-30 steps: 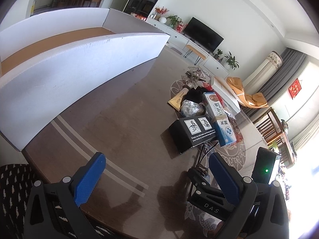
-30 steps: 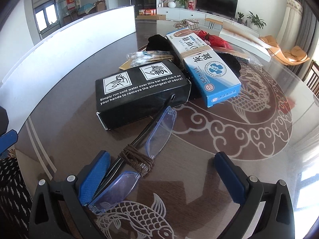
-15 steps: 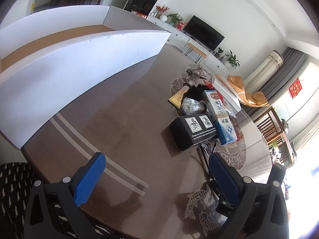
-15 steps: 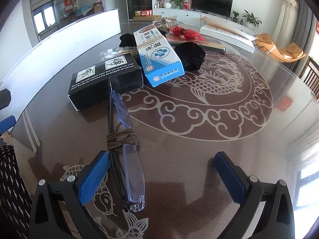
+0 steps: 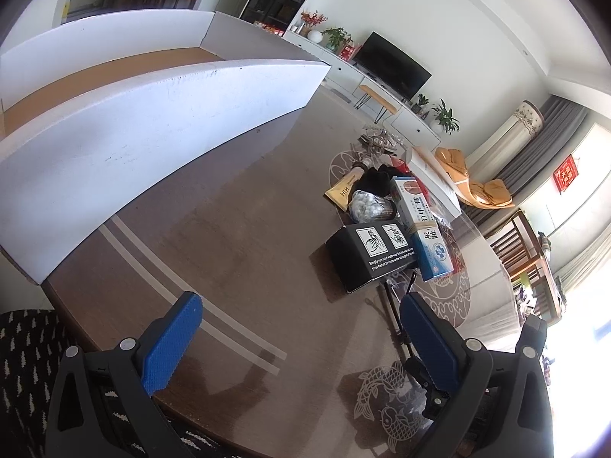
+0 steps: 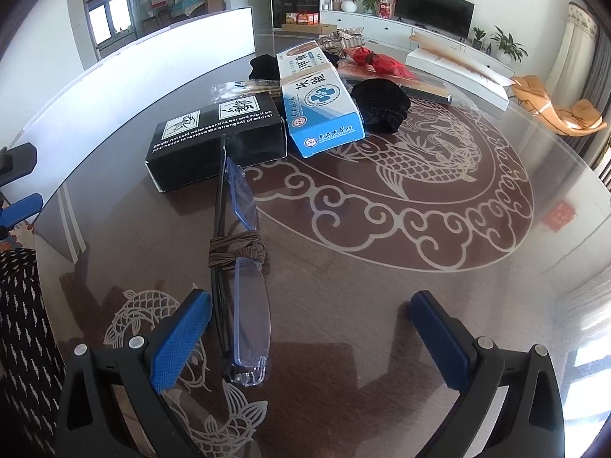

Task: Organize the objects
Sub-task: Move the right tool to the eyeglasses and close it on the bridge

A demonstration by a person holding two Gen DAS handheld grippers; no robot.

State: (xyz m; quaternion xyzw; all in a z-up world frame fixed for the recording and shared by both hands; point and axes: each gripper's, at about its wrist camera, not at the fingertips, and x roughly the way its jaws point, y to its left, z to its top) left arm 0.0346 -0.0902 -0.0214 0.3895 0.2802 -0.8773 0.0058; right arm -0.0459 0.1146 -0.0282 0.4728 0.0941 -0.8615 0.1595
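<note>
Looking along the right gripper (image 6: 309,328), we see its jaws spread wide and holding nothing, low over the glass table (image 6: 439,229). The glasses (image 6: 244,267) lie flat on the table, folded and tied in the middle with a brown cord (image 6: 235,253). Their long axis runs almost straight away from us, from the near lens just inside the left finger (image 6: 179,334) up to the black box (image 6: 217,135), which the far end seems to touch. So the glasses sit between the fingers but well to the left side, not in the centre; the right finger (image 6: 439,337) is far from them. We judge that the right gripper must shift a little to the left before it closes across the narrow width. The left gripper (image 5: 301,337) is also wide apart and empty, hovering near the table edge, farther from the glasses, with the white tray (image 5: 152,122) ahead on its left. The blue box (image 6: 320,103) and other items stay behind.
</note>
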